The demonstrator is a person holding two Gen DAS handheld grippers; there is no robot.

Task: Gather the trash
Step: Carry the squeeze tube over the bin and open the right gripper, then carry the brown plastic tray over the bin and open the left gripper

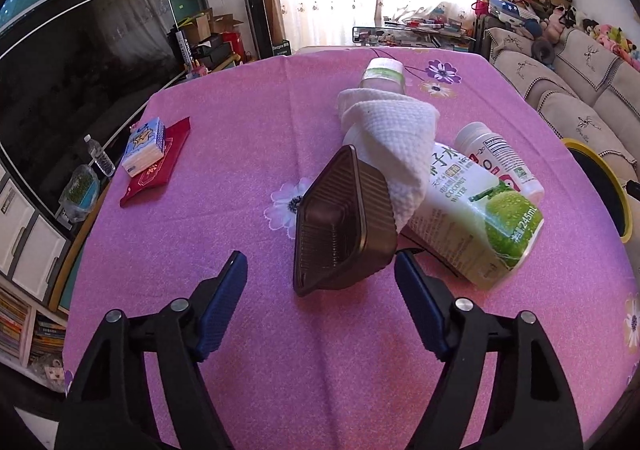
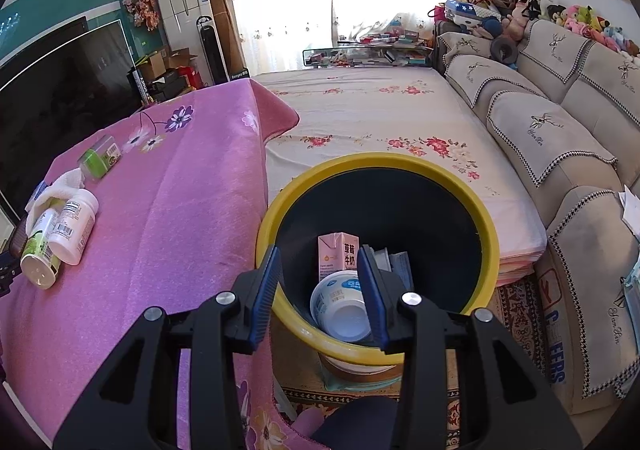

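In the left wrist view my left gripper (image 1: pixel 320 262) is open just in front of a brown plastic tray (image 1: pixel 340 222) that lies tilted on the pink tablecloth (image 1: pixel 224 154). Behind the tray lie a crumpled white paper towel (image 1: pixel 394 138), a coconut water carton (image 1: pixel 476 218), a white bottle (image 1: pixel 500 158) and a green-lidded jar (image 1: pixel 384 74). In the right wrist view my right gripper (image 2: pixel 318 262) is open and empty above a yellow-rimmed dark bin (image 2: pixel 380 166). Inside the bin lie a pink milk carton (image 2: pixel 338 254) and a white cup (image 2: pixel 340 306).
A tissue pack (image 1: pixel 144 146) on a red pouch (image 1: pixel 160 166) lies at the table's left. A TV (image 1: pixel 72 70) stands to the left. A sofa (image 2: pixel 560 138) and a flowered mattress (image 2: pixel 380 118) lie beyond the bin. The bin rim (image 1: pixel 600 186) shows at the table's right.
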